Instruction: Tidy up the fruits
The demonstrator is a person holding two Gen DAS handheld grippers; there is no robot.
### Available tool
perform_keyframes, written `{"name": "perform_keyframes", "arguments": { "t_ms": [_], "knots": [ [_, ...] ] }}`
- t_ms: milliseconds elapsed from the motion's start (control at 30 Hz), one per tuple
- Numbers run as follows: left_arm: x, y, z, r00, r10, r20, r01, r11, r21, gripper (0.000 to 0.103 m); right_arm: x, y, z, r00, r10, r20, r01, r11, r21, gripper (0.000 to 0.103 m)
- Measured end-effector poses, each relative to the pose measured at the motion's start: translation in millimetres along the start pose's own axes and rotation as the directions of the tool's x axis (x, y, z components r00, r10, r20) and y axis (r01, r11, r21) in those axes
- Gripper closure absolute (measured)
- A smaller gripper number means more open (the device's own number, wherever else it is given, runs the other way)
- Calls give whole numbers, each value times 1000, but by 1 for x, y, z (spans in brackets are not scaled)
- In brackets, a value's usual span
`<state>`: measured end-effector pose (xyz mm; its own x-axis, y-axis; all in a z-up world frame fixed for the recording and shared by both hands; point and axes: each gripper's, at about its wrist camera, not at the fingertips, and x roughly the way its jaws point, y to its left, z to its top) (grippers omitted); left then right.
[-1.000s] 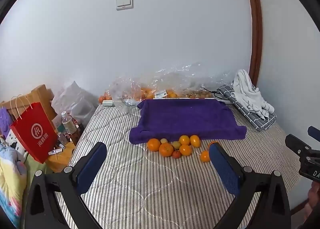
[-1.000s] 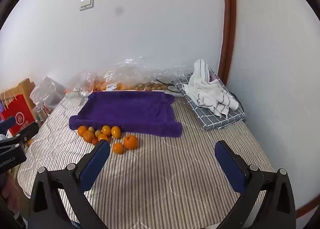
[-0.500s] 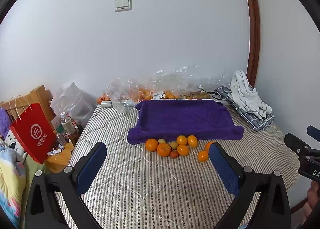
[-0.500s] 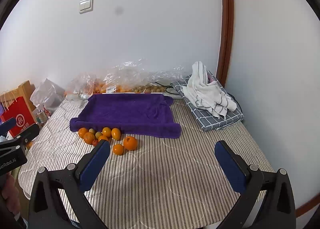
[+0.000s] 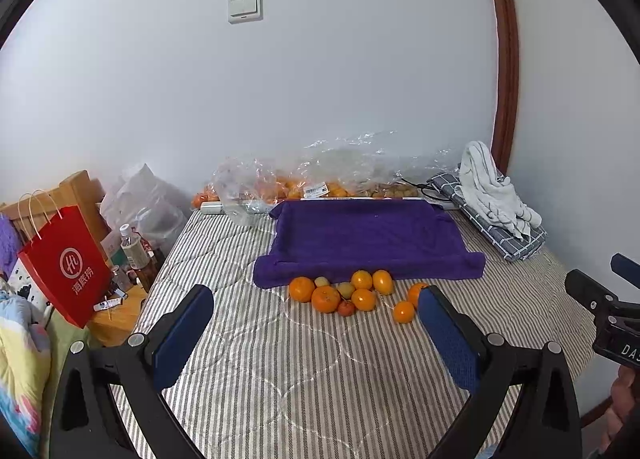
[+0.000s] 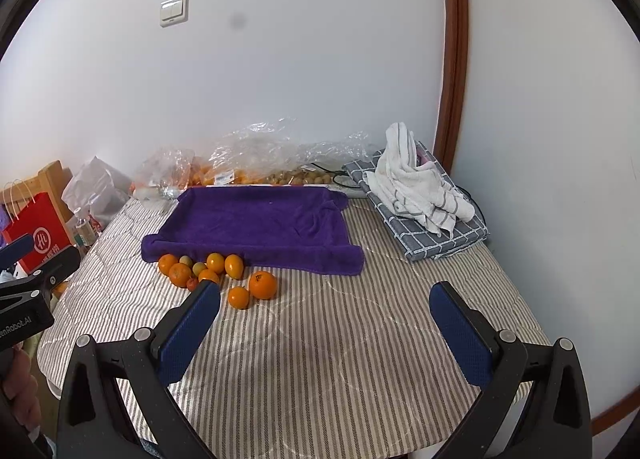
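Observation:
A cluster of several oranges and small greenish fruits (image 5: 344, 293) lies on the striped bed cover just in front of a purple towel-lined tray (image 5: 368, 239). The cluster (image 6: 200, 269) and the tray (image 6: 260, 219) also show in the right wrist view, with one big orange (image 6: 263, 285) and a smaller one (image 6: 239, 297) apart to the right. My left gripper (image 5: 316, 321) is open and empty, held above the bed short of the fruit. My right gripper (image 6: 326, 323) is open and empty, to the right of the fruit.
Clear plastic bags of more fruit (image 5: 320, 183) lie along the wall behind the tray. A white towel on a folded grey checked cloth (image 6: 424, 199) sits at the right. A red paper bag (image 5: 66, 267) and bottles (image 5: 138, 255) stand left of the bed.
Both grippers have tilted up and pulled back slightly; the bed and fruit sit a little lower and smaller in view. Both stay open.

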<state>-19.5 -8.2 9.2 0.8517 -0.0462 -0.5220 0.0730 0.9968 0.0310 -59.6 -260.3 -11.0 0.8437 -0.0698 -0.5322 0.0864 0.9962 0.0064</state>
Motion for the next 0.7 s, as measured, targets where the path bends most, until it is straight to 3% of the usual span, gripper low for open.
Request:
{"name": "perform_keyframes", "arguments": {
  "t_ms": [700],
  "knots": [
    [0,2,0,1000,-1,0,1,1000,-7,0,0,3,-4,1000,0,11,0,1000,-12,0]
  ]
}}
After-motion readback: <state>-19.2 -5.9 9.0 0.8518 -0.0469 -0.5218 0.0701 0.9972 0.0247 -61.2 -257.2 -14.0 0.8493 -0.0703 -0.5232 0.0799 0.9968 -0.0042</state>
